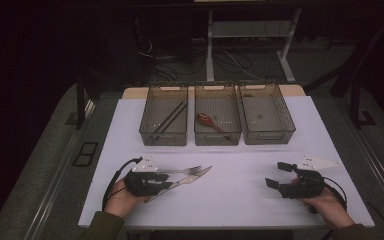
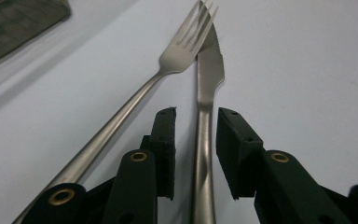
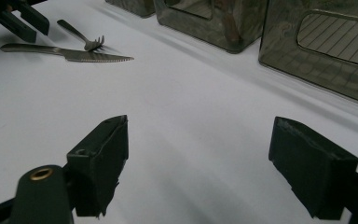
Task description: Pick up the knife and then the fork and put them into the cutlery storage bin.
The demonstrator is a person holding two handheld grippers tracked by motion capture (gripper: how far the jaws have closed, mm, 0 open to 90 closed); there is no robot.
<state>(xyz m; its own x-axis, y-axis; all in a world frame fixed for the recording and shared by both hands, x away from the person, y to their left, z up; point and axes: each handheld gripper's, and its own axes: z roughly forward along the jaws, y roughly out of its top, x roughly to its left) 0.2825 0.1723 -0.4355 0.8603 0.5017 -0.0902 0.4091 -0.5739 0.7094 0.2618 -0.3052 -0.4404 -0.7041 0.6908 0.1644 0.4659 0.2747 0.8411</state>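
Note:
A steel knife point(image 1: 195, 176) and a steel fork point(image 1: 187, 170) lie side by side on the white table point(image 1: 230, 197) at the front left, tips pointing right. My left gripper point(image 1: 172, 180) sits low over their handles. In the left gripper view the knife handle point(image 2: 205, 140) runs between the jaws of this gripper point(image 2: 196, 114) with a gap on each side, so the gripper is open. The fork point(image 2: 182, 51) lies just outside the left jaw. My right gripper point(image 1: 275, 174) rests at the front right, open and empty point(image 3: 200, 123), facing the knife point(image 3: 88, 56) and fork point(image 3: 86, 39).
Three clear bins stand in a row at the back of the table. The left bin point(image 1: 163, 137) holds dark chopsticks point(image 1: 172, 116), the middle bin point(image 1: 217, 138) a wooden spoon point(image 1: 206, 120), and the right bin point(image 1: 269, 137) looks empty. White tabletop stretches between the grippers.

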